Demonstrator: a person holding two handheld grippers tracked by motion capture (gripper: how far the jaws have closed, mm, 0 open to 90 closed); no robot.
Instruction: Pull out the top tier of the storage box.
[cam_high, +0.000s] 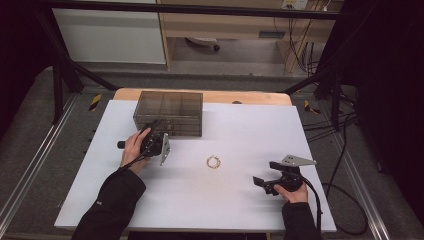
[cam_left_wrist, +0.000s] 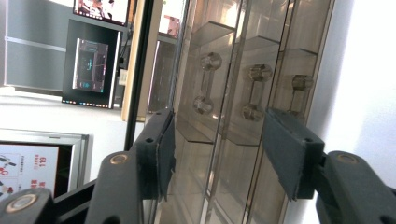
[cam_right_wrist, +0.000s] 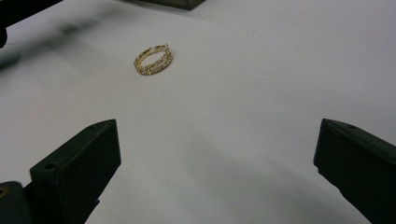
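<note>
A smoky clear drawer box (cam_high: 169, 113) stands at the back of the white table top (cam_high: 235, 130). My left gripper (cam_high: 152, 141) is open right at its front, turned on its side. In the left gripper view the drawer fronts with their clear knob handles (cam_left_wrist: 254, 92) lie just beyond the open left gripper (cam_left_wrist: 218, 149). A gold bracelet (cam_high: 213, 162) lies on the table's middle. My right gripper (cam_high: 264, 180) stands open to the bracelet's right, pointing at it. In the right gripper view the bracelet (cam_right_wrist: 153, 60) lies well ahead of the wide-open right gripper (cam_right_wrist: 215, 163).
The white top rests on a wooden table whose edge (cam_high: 210, 95) shows behind the box. Black cables (cam_high: 345, 165) trail off the right side over the grey floor. Dark frame bars (cam_high: 65, 75) flank the table.
</note>
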